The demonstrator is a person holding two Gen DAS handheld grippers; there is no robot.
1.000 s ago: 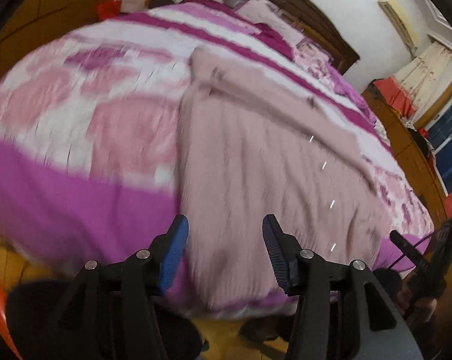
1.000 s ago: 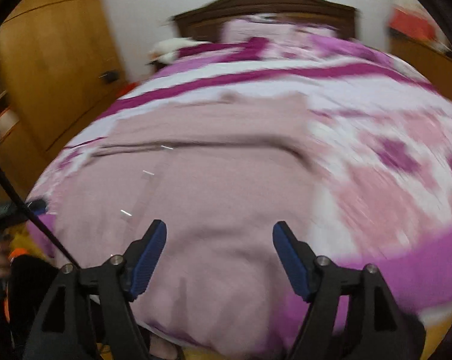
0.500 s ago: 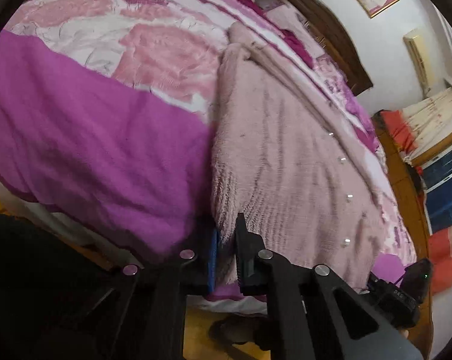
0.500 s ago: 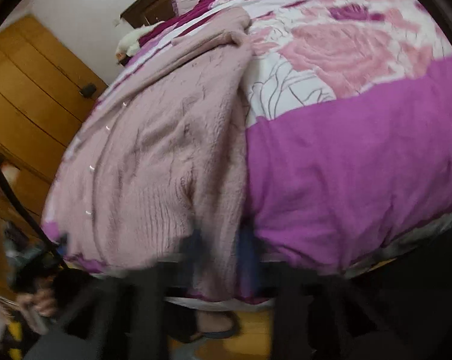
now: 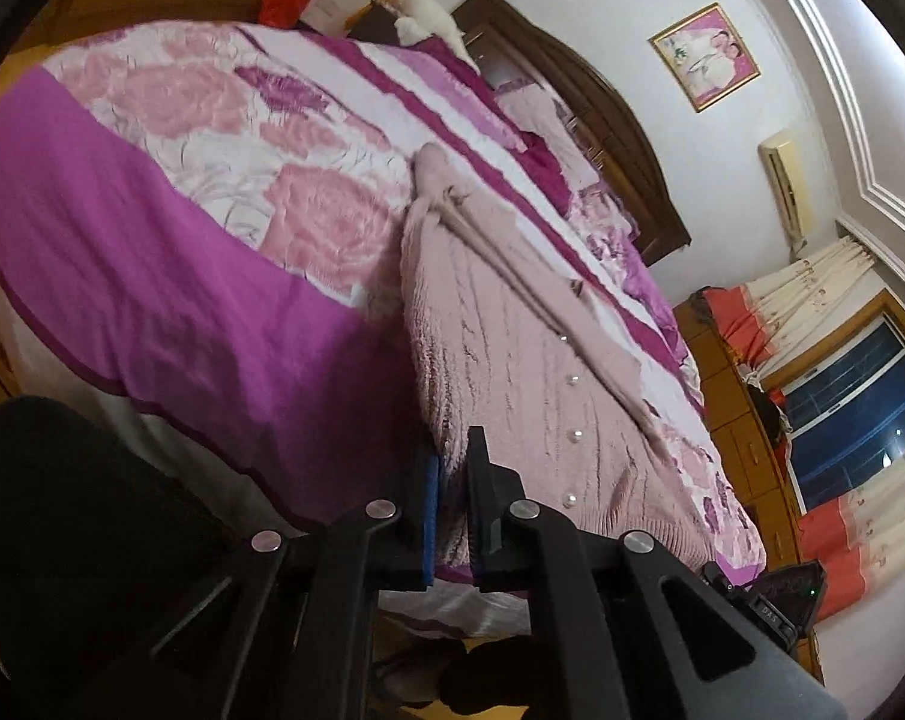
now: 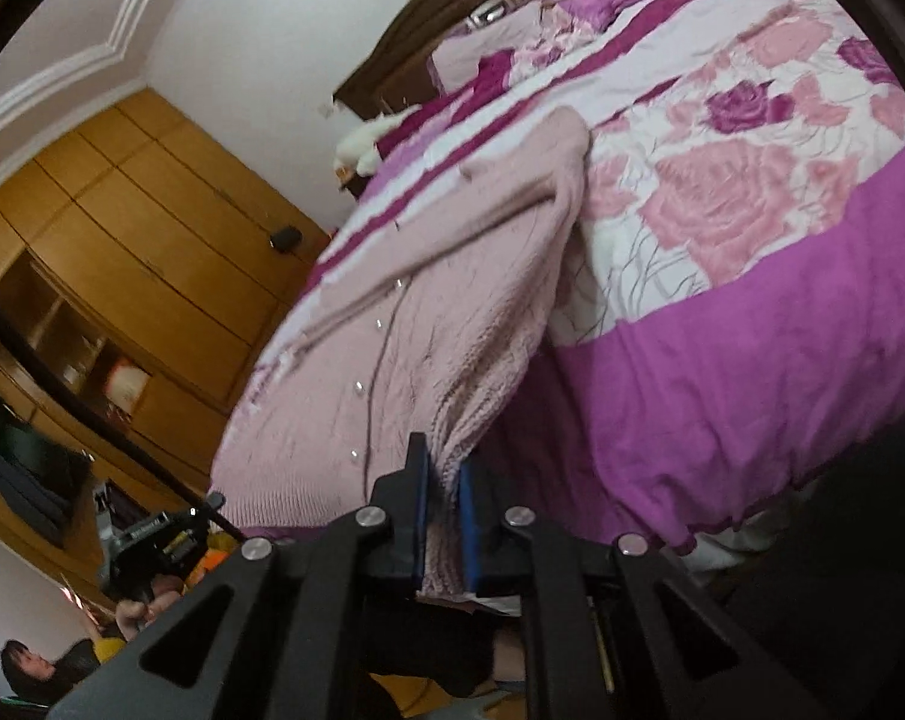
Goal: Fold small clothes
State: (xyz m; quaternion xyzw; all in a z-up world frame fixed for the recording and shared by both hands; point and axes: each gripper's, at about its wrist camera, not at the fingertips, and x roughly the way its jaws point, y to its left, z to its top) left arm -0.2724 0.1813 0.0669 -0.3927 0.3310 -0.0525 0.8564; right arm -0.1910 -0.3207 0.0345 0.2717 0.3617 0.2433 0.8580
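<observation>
A pale pink knit cardigan (image 5: 512, 348) with pearl buttons lies flat on the bed, its sleeves folded across the top. My left gripper (image 5: 452, 480) is shut on the cardigan's near left hem corner. My right gripper (image 6: 443, 480) is shut on the cardigan (image 6: 452, 300) at its near right hem corner, and that edge is lifted off the bedspread. The other gripper shows low in each view, in the left wrist view (image 5: 770, 594) and in the right wrist view (image 6: 152, 540).
The bed has a magenta and pink floral bedspread (image 5: 152, 240) and a dark wooden headboard (image 5: 602, 102). A wooden wardrobe (image 6: 122, 228) stands to one side, a curtained window (image 5: 860, 396) to the other. A person (image 6: 26, 666) sits low at the left of the right wrist view.
Both grippers were open above the cardigan's hem a second ago. They dropped to the hem corners and shut on them, and now the corners are being lifted slightly.
</observation>
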